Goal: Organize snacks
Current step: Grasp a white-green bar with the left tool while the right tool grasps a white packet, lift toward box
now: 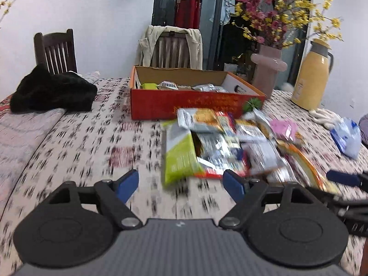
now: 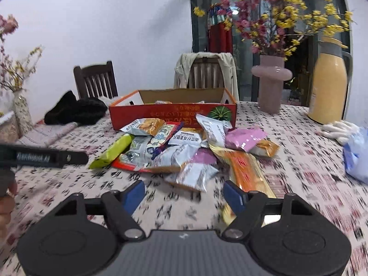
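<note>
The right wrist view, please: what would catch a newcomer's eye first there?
A heap of snack packets sprawls mid-table, just in front of the open red cardboard box, which already holds a few. Behind to the right, a pink vase of yellow and pink blossoms stands beside a yellow thermos.

Left gripper [image 1: 180,185]: two blue rectangular pads on black angled link arms, each arm pinned with round silver screws. Links pivot on two black round discs, each with an embossed inner circle. Between the discs sits a grey ribbed housing bearing a small white mark at its top edge.

Right gripper [image 2: 184,194]: same build, with blue pads, black links, silver screws, black discs and grey ribbed body.

In the right wrist view the left gripper's black side bar carries white lettering, blurred.
</note>
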{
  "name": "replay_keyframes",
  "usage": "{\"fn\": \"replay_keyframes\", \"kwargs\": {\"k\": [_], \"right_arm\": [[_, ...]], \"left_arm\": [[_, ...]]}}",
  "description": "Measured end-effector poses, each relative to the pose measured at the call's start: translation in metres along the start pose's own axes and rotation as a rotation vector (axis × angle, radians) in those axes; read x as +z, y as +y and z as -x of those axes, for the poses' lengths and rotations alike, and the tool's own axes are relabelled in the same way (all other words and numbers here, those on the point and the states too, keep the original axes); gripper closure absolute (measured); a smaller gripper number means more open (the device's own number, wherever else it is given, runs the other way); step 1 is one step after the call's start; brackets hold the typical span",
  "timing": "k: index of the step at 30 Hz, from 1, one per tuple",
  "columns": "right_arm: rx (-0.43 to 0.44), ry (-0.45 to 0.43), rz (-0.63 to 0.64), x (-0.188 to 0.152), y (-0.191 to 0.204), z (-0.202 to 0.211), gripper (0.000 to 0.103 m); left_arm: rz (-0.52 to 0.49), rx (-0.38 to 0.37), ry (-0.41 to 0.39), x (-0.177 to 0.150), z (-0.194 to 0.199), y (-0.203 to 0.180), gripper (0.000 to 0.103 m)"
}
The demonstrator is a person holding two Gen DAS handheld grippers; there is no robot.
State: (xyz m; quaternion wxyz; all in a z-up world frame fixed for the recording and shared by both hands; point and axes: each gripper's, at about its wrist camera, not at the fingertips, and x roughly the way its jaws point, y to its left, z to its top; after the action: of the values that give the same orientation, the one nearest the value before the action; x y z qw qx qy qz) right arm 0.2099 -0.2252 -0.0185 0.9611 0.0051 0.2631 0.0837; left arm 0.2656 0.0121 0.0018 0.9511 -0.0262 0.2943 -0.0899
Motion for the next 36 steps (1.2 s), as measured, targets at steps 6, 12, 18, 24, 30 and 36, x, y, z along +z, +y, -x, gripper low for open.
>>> {"fn": "replay_keyframes", "kwargs": {"k": [6,12,18,24,30,36], "right_arm": [[0.018,0.050,0.040,0.025,0.013,-0.048,0.037],[0.046,0.089,0.075,0.038,0.025,-0.072,0.040],[0.041,0.128,0.060,0.046,0.026,-0.088,0.041],[0.000,0.156,0.016,0.046,0.017,-0.102,0.060],[0.030,0.133,0.006,0.037,0.011,-0.075,0.064],[0.082,0.088,0.011,0.019,0.004,-0.023,0.065]], "left_arm": [[0.050,-0.035,0.073,0.030,-0.057,0.021,0.032],[0.112,-0.123,0.156,0.037,-0.102,0.036,0.043],[0.118,-0.163,0.155,0.036,-0.112,0.030,0.054],[0.080,-0.114,0.149,0.027,-0.098,0.022,0.065],[0.069,-0.098,0.116,0.004,-0.046,0.018,0.065],[0.132,-0.071,0.075,-0.022,0.014,0.026,0.065]]}}
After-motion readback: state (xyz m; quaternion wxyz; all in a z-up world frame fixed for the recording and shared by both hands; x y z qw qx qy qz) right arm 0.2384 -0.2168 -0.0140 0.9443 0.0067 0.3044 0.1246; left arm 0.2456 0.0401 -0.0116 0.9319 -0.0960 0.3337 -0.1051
